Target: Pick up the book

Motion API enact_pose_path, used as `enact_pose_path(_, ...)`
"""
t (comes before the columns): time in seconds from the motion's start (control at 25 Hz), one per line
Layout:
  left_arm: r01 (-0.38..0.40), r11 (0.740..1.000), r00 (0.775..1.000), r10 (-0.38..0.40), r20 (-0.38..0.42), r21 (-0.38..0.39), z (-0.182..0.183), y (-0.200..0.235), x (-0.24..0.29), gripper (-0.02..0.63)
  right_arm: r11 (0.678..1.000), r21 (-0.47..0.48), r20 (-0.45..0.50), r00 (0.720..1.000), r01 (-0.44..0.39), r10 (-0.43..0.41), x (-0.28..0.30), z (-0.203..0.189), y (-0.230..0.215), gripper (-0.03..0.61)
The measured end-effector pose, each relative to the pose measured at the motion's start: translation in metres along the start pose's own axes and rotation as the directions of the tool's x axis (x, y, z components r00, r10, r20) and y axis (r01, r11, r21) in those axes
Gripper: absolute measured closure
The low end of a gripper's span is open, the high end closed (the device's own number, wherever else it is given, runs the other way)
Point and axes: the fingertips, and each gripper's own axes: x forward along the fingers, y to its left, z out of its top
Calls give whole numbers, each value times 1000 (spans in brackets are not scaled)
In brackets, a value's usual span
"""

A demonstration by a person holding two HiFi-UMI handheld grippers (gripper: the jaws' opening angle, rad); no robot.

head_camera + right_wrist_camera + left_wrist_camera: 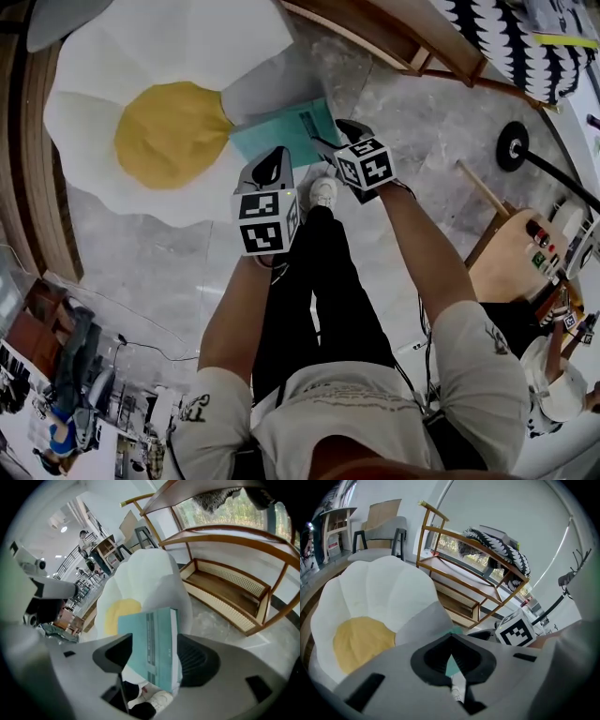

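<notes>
A teal book (281, 129) lies flat on the floor, its left part tucked against a petal of the flower-shaped cushion (169, 131). My right gripper (337, 139) hovers at the book's right end, open. In the right gripper view the book (152, 644) shows between the wide-apart pads (197, 656), with no pad pressing on it. My left gripper (275, 167) hangs just in front of the book's near edge, shut and holding nothing. In the left gripper view only a teal sliver of the book (451, 667) shows below the touching tips of the left gripper (450, 641).
The person's white shoe (323, 192) stands right by the book's near edge. A wooden rack (394, 37) with a black-and-white cushion (516, 37) runs along the far side. At the right are a black stand base (513, 145) and a round wooden stool (511, 253).
</notes>
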Motion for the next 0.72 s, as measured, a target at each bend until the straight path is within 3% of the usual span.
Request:
enact_pose_path(0.2, 11, 1000, 1000, -11, -29, 2, -13, 5, 2, 595, 1000, -28, -72, 997, -1, -1, 21, -16, -13, 287)
enact_pose_path(0.32, 8, 1000, 999, -8, -51, 2, -24, 11, 4, 595, 1000, 17, -99, 995, -11, 13, 30, -22, -22, 282)
enact_pose_path(0.72, -41, 999, 995, 41, -96, 3, -40, 48, 8, 595, 978, 139, -169, 969, -158, 181, 50, -39, -23, 281)
